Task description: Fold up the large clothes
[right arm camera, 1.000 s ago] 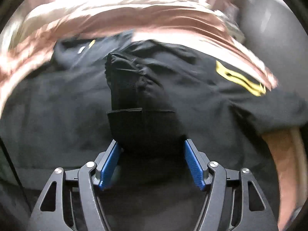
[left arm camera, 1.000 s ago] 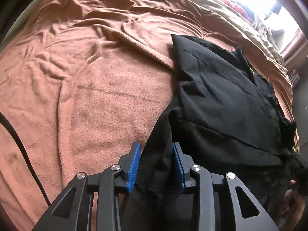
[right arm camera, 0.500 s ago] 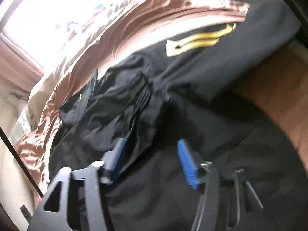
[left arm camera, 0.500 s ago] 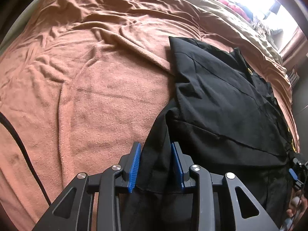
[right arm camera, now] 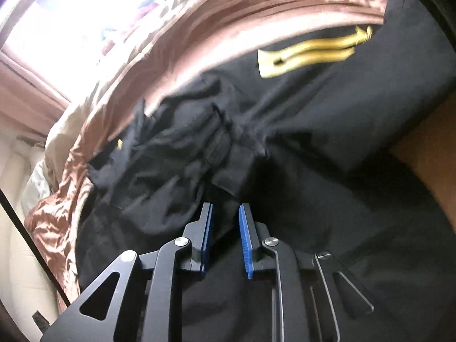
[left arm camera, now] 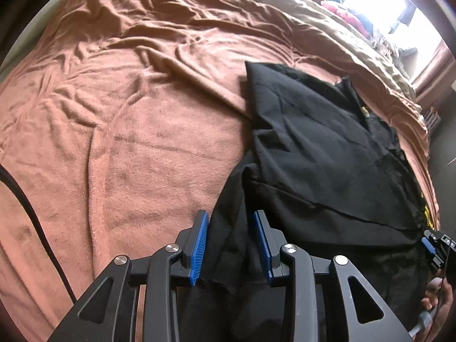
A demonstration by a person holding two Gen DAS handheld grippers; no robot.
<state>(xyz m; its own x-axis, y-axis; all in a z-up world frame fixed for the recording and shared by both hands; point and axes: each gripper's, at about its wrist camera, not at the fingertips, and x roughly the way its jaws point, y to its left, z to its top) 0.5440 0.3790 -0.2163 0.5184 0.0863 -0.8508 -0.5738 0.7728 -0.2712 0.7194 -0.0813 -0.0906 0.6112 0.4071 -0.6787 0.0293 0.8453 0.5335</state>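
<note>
A large black garment (left arm camera: 327,156) with yellow stripes (right arm camera: 310,51) lies on a bed covered by a brown blanket (left arm camera: 142,114). My left gripper (left arm camera: 230,228) is shut on a bunched edge of the garment at its left side, with cloth filling the gap between the blue pads (left arm camera: 199,242). My right gripper (right arm camera: 225,222) has its blue pads (right arm camera: 245,236) close together at a fold of the black cloth; whether cloth is pinched between them is unclear. The right gripper also shows at the right edge of the left wrist view (left arm camera: 433,248).
The brown blanket spreads wide to the left of the garment. A beige quilt (left arm camera: 342,37) and a bright window (left arm camera: 379,2) lie at the far side. A black cable (left arm camera: 34,213) crosses the blanket at the left. The bed's edge and dark floor are at right.
My right gripper let go of the bunched black cloth, swung to a new angle, and its jaws narrowed from wide open to nearly closed. My left gripper has kept its hold.
</note>
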